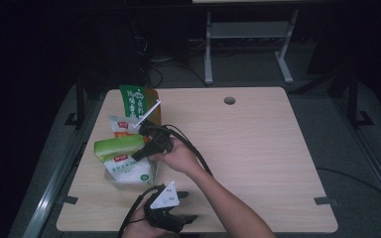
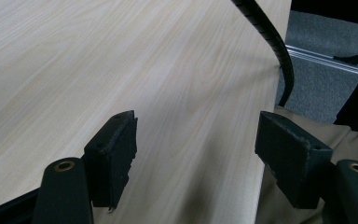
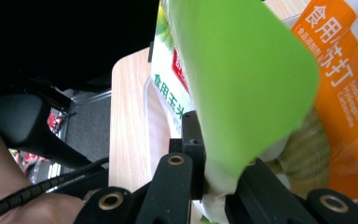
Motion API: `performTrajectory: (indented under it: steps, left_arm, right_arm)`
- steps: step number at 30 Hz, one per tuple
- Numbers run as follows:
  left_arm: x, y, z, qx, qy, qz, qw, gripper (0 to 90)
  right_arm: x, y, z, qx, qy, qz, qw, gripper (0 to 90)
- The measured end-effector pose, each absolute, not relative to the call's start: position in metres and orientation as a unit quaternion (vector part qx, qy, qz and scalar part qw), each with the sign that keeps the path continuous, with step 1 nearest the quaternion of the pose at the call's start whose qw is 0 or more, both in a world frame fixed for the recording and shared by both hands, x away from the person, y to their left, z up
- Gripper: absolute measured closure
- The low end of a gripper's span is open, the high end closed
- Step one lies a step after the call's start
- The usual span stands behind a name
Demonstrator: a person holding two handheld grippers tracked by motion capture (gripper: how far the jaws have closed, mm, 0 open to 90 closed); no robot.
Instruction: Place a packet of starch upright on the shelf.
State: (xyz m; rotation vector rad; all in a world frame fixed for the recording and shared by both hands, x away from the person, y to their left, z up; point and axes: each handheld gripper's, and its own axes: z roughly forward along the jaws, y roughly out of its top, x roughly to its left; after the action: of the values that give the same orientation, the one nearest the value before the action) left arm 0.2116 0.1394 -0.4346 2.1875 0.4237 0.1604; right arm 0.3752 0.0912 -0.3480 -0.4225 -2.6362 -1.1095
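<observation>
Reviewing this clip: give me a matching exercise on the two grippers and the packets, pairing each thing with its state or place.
Things:
1. left gripper
2. right gripper
3. green-topped packet
4. dark green packet

States or places:
A. stands at the far end of the row of packets
B. jaws wide apart over bare table, near its front edge
C. pinched at its top edge between two jaws
D. jaws shut on a packet's edge

Pairs: 1-B, 2-D, 3-C, 4-A
</observation>
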Motion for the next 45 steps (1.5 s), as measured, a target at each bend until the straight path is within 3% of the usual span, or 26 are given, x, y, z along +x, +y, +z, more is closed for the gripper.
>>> performTrajectory:
  steps: [7, 20, 28, 45]
  left_arm:
    - [0.214, 0.142, -0.434, 0.880, 0.173, 0.067, 0.437, 28.6]
    - [0.217, 0.145, -0.432, 0.874, 0.183, 0.069, 0.444, 28.1]
    - [0.217, 0.148, -0.431, 0.874, 0.187, 0.070, 0.444, 28.0]
    - [0.219, 0.152, -0.428, 0.870, 0.190, 0.073, 0.449, 28.1]
  right_arm:
    - [0.371, 0.074, -0.337, -0.142, -0.902, -0.394, 0.110, 75.7]
    - [0.375, -0.004, -0.322, -0.198, -0.877, -0.431, 0.075, 58.4]
    - [0.374, -0.053, -0.329, -0.235, -0.875, -0.422, 0.042, 52.9]
    - [0.358, -0.128, -0.349, -0.293, -0.856, -0.426, 0.024, 47.9]
